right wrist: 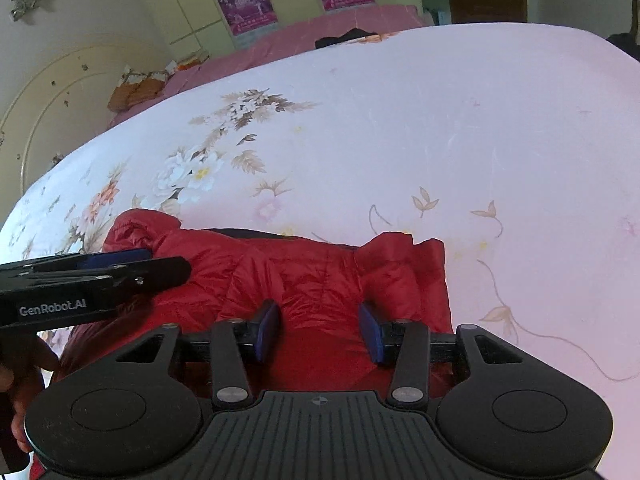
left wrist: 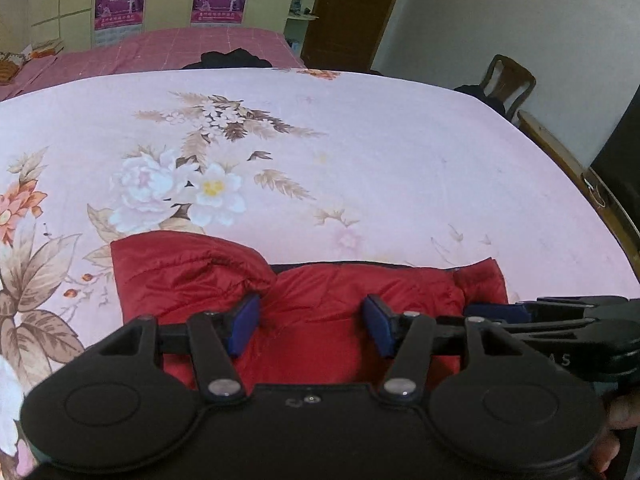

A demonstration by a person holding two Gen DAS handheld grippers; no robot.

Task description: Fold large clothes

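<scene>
A red quilted jacket [left wrist: 320, 292] lies folded into a wide band at the near edge of a pink floral bedsheet [left wrist: 400, 160]. My left gripper [left wrist: 311, 326] hovers over its middle, blue pads apart, with only the jacket's surface below them. My right gripper [left wrist: 520, 312] reaches in from the right at the jacket's right end. In the right wrist view the same jacket [right wrist: 300, 272] lies on the sheet [right wrist: 440, 140]. There my right gripper [right wrist: 319, 330] stands open above the fabric, and the left gripper [right wrist: 120, 264] comes in from the left over a puffed sleeve.
A wooden chair [left wrist: 508, 80] and the bed's wooden frame edge [left wrist: 560, 152] are at the right. Behind lies a second bed with a dark pink cover [left wrist: 180, 48] and a dark garment [left wrist: 236, 58]. A hand [right wrist: 24, 360] holds the left gripper.
</scene>
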